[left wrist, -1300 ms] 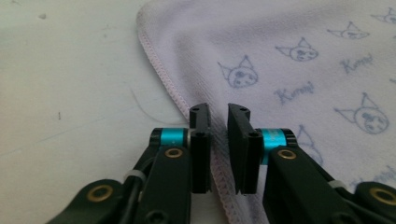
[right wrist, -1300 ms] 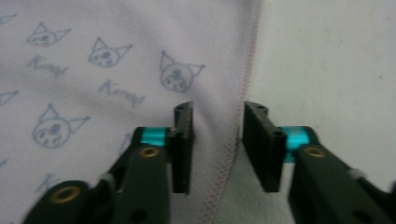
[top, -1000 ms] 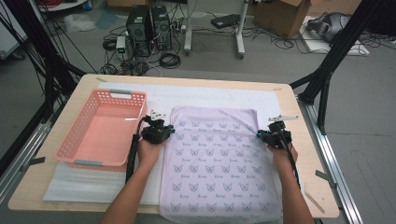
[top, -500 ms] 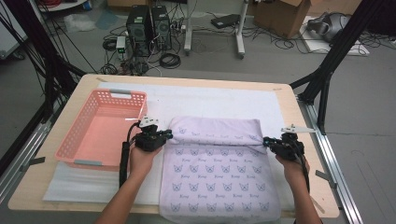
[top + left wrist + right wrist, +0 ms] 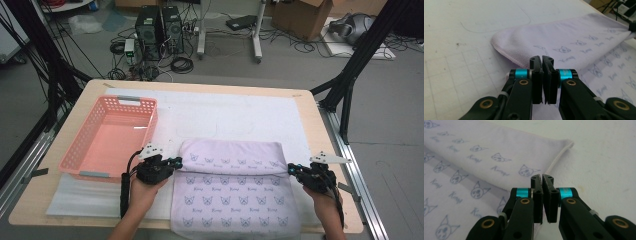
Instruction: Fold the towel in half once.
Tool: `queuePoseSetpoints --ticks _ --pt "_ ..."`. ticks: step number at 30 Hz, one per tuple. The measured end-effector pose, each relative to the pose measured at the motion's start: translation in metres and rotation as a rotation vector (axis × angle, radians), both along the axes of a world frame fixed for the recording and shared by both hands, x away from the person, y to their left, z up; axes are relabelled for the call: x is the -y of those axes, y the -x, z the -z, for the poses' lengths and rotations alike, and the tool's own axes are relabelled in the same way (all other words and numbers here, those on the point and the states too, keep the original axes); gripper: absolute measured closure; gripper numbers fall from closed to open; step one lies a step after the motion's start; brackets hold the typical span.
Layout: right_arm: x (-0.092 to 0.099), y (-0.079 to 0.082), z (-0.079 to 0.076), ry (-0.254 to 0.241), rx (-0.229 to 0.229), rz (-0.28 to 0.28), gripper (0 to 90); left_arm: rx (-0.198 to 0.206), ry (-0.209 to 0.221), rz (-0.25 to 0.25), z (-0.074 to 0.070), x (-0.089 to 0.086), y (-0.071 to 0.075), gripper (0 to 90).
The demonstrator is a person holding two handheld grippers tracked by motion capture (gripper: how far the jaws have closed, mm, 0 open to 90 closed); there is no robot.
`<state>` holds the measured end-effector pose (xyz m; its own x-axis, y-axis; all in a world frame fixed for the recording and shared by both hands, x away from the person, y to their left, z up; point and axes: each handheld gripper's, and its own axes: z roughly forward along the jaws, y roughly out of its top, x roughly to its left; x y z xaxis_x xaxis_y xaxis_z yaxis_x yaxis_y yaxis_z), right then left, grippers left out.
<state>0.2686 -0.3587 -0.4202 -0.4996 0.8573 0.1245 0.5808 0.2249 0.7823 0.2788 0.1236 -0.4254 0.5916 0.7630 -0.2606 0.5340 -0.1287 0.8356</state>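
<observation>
inspector: start with the setting.

operator: a workshop floor with computer towers, loose cables and cardboard boxes lies behind a wooden table. a white mat covers most of the top. a pink basket stands empty on the left part of it.

inspector: and the work piece?

operator: a lilac towel printed with small cat faces lies on the mat, just right of the basket, its near edge hanging at the table's front.

inspector: what differs from a second ago?

operator: then the towel lay almost flat and my hands were at its far corners. now the far edge is drawn toward me and doubled over the rest, so a rounded fold runs across the cloth. both hands have come nearer to me with it. i judge the first fold is about half made; the carried edge has yet to reach the near edge.

inspector: state of your left gripper?

operator: my left gripper is clenched, jaws meeting. it sits at the left end of the fold and pinches the towel's edge there; the cloth rises from behind the jaws in the left gripper view.

inspector: the right one?

operator: my right gripper is likewise clamped tight, at the right end of the fold, gripping the hemmed corner side of the towel. in the high view the cloth runs straight between the two grippers.
</observation>
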Motion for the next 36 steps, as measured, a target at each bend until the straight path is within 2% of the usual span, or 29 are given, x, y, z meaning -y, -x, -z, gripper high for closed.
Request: queuePoseSetpoints --ticks 4,6,9,11,14,18,20,23,26,27,28,29,30,32,33,35,36 --pt "0.005 0.008 0.002 -0.019 -0.014 0.013 86.6 -0.019 -0.016 0.025 0.007 0.003 0.006 84.5" --pt "0.005 0.008 0.003 -0.013 -0.012 0.021 81.0 -0.031 -0.011 0.014 0.008 0.006 0.004 70.4" --pt "0.003 0.006 0.0 -0.01 -0.001 0.053 68.4 -0.017 -0.01 -0.009 0.007 0.006 -0.001 56.3" --pt "0.004 0.004 -0.002 -0.018 0.015 0.074 60.7 -0.024 -0.017 -0.026 0.007 0.006 -0.008 50.5" --pt "0.004 -0.004 -0.004 -0.028 0.015 0.108 54.7 -0.046 -0.021 -0.046 0.008 0.007 -0.021 45.3" --pt "-0.003 -0.023 -0.002 -0.026 -0.016 0.122 48.7 -0.05 -0.023 -0.083 0.006 0.011 -0.042 43.2" --pt "-0.008 -0.035 0.0 -0.01 -0.037 0.117 47.3 -0.06 -0.044 -0.089 0.008 0.014 -0.052 42.4" --pt "-0.017 -0.052 0.001 0.022 -0.057 0.121 46.3 -0.083 -0.064 -0.102 0.012 0.019 -0.065 42.5" --pt "-0.023 -0.065 0.004 0.045 -0.084 0.126 44.9 -0.102 -0.063 -0.109 0.019 0.023 -0.072 43.7" --pt "-0.025 -0.069 0.006 0.049 -0.099 0.125 44.6 -0.107 -0.075 -0.104 0.021 0.024 -0.073 44.5" --pt "-0.026 -0.071 0.007 0.053 -0.11 0.129 44.8 -0.106 -0.092 -0.098 0.023 0.026 -0.073 46.0" --pt "-0.027 -0.074 0.008 0.058 -0.115 0.127 45.9 -0.08 -0.125 -0.092 0.023 0.027 -0.072 48.0" --pt "-0.028 -0.075 0.01 0.061 -0.124 0.128 47.7 -0.069 -0.132 -0.088 0.024 0.029 -0.071 52.0" --pt "-0.03 -0.077 0.013 0.075 -0.142 0.119 53.7 -0.052 -0.161 -0.093 0.024 0.03 -0.069 59.3" --pt "-0.03 -0.078 0.014 0.088 -0.152 0.111 58.5 -0.045 -0.169 -0.094 0.024 0.031 -0.069 67.9" --pt "-0.03 -0.078 0.015 0.097 -0.16 0.103 73.2 -0.058 -0.157 -0.084 0.024 0.03 -0.068 79.8" --pt "-0.03 -0.078 0.015 0.095 -0.155 0.095 79.6 -0.053 -0.15 -0.089 0.024 0.03 -0.068 81.7"
